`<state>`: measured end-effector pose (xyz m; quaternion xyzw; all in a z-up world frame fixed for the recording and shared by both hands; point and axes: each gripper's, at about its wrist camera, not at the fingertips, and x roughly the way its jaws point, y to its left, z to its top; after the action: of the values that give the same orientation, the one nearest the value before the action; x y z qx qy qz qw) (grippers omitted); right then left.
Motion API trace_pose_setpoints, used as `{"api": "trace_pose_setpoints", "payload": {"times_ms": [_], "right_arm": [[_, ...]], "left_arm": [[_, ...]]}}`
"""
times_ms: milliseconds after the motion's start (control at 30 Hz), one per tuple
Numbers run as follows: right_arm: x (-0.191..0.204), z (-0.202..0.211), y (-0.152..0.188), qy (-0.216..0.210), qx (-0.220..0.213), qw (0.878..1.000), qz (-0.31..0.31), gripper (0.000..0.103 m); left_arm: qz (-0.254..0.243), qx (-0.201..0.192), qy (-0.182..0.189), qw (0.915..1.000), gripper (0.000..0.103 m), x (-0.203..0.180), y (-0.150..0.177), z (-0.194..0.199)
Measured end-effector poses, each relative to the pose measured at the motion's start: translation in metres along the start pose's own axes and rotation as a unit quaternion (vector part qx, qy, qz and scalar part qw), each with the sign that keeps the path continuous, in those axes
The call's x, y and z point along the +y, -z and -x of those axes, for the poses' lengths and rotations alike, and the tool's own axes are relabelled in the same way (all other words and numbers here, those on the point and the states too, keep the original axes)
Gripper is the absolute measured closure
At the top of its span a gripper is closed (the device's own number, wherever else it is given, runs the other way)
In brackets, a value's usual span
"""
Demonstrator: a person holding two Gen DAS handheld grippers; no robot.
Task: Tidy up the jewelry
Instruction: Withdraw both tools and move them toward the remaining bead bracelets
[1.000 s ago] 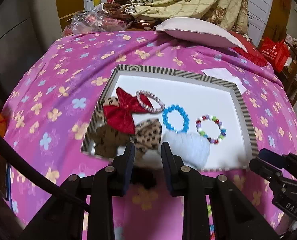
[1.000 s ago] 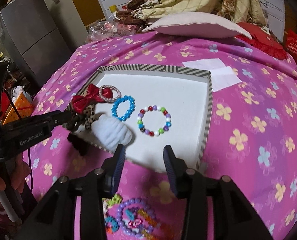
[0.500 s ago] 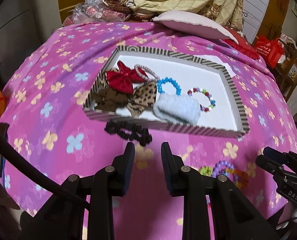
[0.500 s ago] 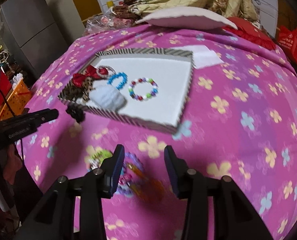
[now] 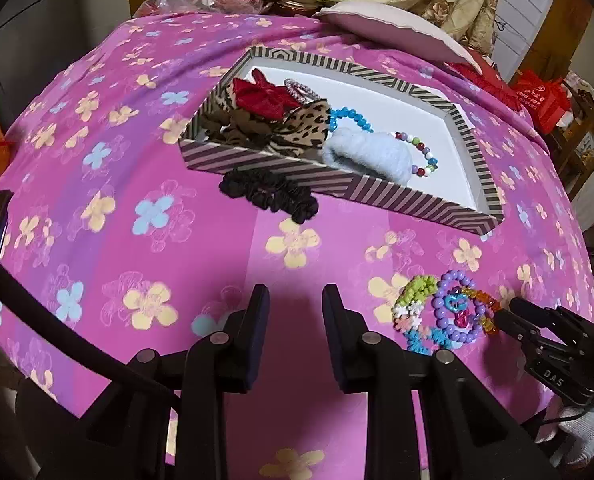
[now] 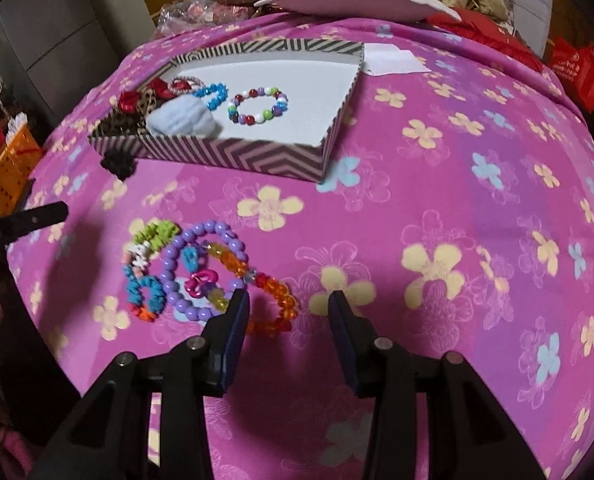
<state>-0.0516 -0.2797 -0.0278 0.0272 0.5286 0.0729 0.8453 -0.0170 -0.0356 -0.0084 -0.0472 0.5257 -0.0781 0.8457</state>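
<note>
A small heap of loose bead bracelets [image 6: 201, 272] lies on the pink flowered bedcover [image 6: 437, 208], on the near side, well short of the shallow striped cardboard tray [image 6: 233, 152] that sits farther back and already holds a multicoloured bead bracelet [image 6: 259, 106], a blue bead bracelet [image 6: 215, 94], a pale blue fluffy scrunchie [image 6: 183, 118], a red bow [image 5: 263, 96] and a leopard-print bow [image 5: 303, 126]. In the heap, a purple bead ring [image 6: 193, 268] overlaps an orange and red faceted bead bracelet [image 6: 265, 296], which trails toward the right, and a green, white and blue beaded piece [image 6: 147, 272] on the left. The right gripper [image 6: 287, 300] is the nearer one: its jaws stand wide apart and empty, the left finger touching or just over the heap's right edge, so the pile lies slightly left of the gap. The left gripper [image 5: 293, 300] hangs open and empty too, with the heap off to its right. A black ruffled scrunchie [image 5: 269, 194] lies outside the tray, against its near wall, straight ahead of the left gripper.
</note>
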Motion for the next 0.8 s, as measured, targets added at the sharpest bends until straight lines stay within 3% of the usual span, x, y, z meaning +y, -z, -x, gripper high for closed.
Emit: {"api": "trace_pose_setpoints", "payload": {"times_ms": [333,567,800], "right_arm": [[0.010,-0.007,-0.003,0.066,-0.004,0.997,0.049,0.073],[0.001,-0.004,-0.002,0.059,-0.008,0.998,0.034,0.074],[0.001,-0.005,-0.002,0.054,-0.007,0.998,0.033,0.074]], "left_arm": [[-0.003,0.020,0.016,0.9997,0.063,-0.004,0.009,-0.008],[-0.008,0.036,0.034,0.9987,0.062,-0.016,0.013,-0.017],[-0.055,0.049,0.052,0.9959,0.061,-0.051,0.014,-0.028]]}}
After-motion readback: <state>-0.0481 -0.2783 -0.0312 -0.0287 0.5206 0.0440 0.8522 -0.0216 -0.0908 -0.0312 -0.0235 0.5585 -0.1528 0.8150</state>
